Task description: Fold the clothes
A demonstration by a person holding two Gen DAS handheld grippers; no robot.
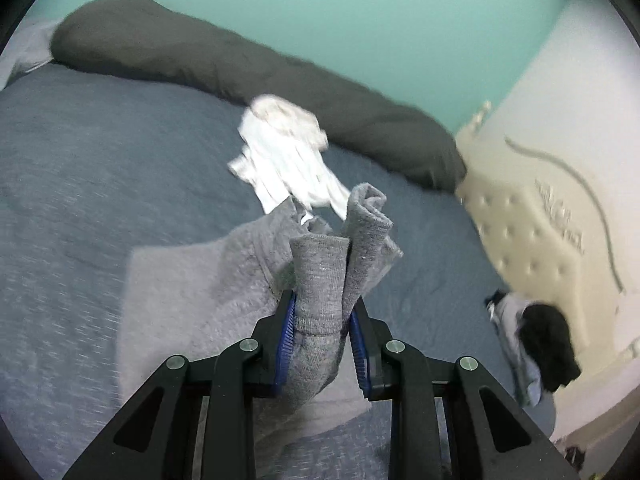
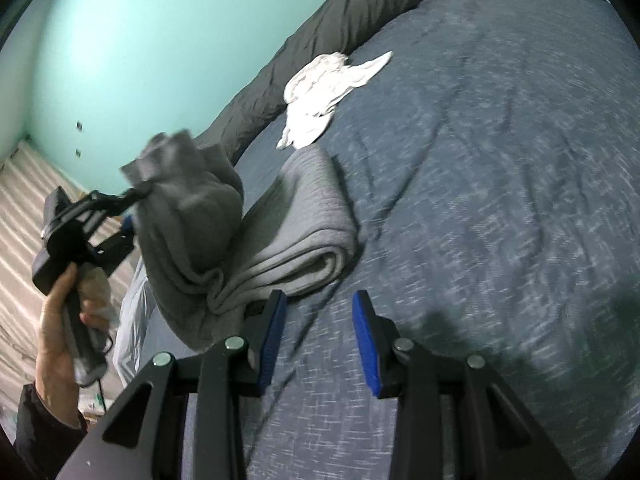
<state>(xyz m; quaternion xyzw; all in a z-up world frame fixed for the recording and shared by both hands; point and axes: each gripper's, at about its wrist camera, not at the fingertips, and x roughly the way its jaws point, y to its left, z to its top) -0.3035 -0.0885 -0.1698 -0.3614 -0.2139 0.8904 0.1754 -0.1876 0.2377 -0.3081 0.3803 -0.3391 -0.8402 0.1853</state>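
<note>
A blue-grey bed (image 1: 100,168) meets a teal wall (image 1: 320,8). Left view: left gripper (image 1: 323,312), jaws clamped on a raised grey garment (image 1: 320,280); white cloth (image 1: 280,152) farther. Right view: right gripper (image 2: 319,312), jaws apart, near the garment's folded part.

This is a bedroom in a home. A wide bed under a blue-grey heathered bedspread (image 2: 480,200) is filling most of both views, and a long dark charcoal bolster pillow (image 1: 224,64) is lying along its far edge against a plain turquoise painted wall (image 1: 320,8). A cream tufted, buttoned headboard (image 1: 532,232) is standing at one end of the bed. Laundry is lying about on the bedspread: a grey knitted garment (image 2: 296,240) partly folded, a crumpled white cloth (image 2: 320,96), and a small heap of black and pale-blue clothing (image 1: 532,344) sitting close to the headboard. Pale striped flooring (image 2: 24,208) is showing beside the bed.
</note>
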